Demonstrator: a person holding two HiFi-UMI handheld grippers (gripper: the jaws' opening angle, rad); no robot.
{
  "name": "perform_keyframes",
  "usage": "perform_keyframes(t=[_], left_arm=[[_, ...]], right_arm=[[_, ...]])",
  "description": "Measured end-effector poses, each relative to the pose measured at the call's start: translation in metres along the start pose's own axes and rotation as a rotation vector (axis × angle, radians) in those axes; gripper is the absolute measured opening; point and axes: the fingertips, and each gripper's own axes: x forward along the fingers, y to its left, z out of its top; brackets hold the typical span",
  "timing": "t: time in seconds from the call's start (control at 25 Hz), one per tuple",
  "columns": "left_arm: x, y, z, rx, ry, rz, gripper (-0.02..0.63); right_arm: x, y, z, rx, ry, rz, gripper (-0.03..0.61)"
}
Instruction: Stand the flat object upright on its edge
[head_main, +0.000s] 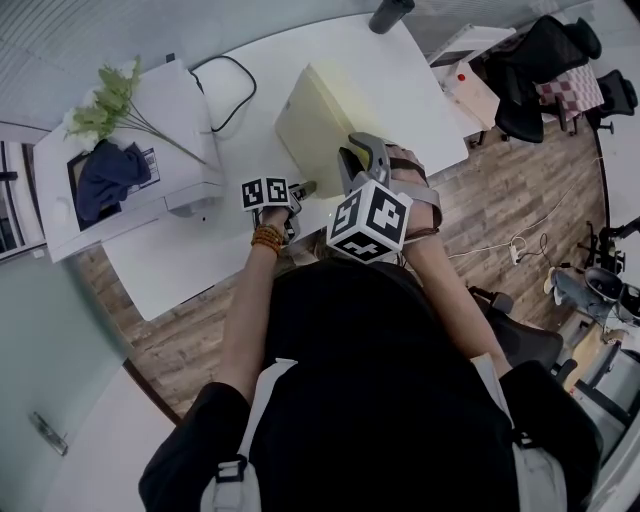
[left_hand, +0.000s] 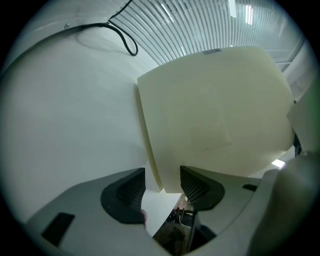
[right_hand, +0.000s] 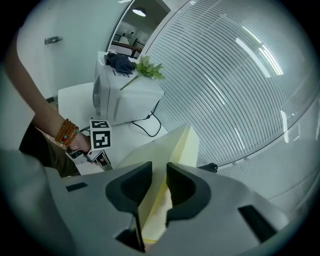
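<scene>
Black-topped torso (head_main: 370, 400) of the person fills the bottom of the head view, both arms reaching out over the white table (head_main: 200, 270). Far left sits a white boxy machine (head_main: 130, 170) with a green sprig (head_main: 105, 100) on top, well clear. Then the left hand-held gripper (left_hand: 162, 186): jaws apart, loosely straddling the near corner of the pale yellow flat foam board (head_main: 315, 125), not clamped. The board's tipped up off the table, not fully vertical yet I'd say. Right hand-held gripper (right_hand: 159, 182) is pinched onto the board's edge. Imo keep rotating slowly with the right one, use the left as a stop so the bottom edge doesn't skid, and only let go once it balances.
</scene>
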Motion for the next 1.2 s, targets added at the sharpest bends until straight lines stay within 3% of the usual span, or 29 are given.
perform_keyframes(t=[0.24,0.4,0.6,0.72,0.92,1.08,1.2], left_arm=[[-0.010,0.000,0.009,0.024,-0.041,0.011,0.225],[-0.017,-0.004,0.011,0.043,-0.064,0.014,0.225],[-0.028,-0.008,0.017,0.078,-0.099,0.034,0.225],[-0.040,-0.018,0.027,0.133,-0.172,0.032,0.224],[-0.079,-0.057,0.049,0.376,-0.368,0.031,0.225],[-0.128,-0.120,0.049,0.635,-0.531,-0.032,0.221],[-0.164,-0.171,0.039,0.845,-0.610,-0.057,0.212]], right_arm=[[-0.004,0.006,0.005,-0.059,-0.039,-0.036,0.089],[-0.014,0.003,0.011,-0.105,-0.128,-0.104,0.107],[-0.034,-0.002,0.016,0.004,-0.300,-0.051,0.148],[-0.046,-0.004,0.014,0.035,-0.385,-0.004,0.152],[-0.068,-0.018,-0.002,0.173,-0.580,0.111,0.153],[-0.072,-0.020,-0.032,0.103,-0.666,0.210,0.153],[-0.072,-0.012,-0.055,0.078,-0.715,0.344,0.153]])
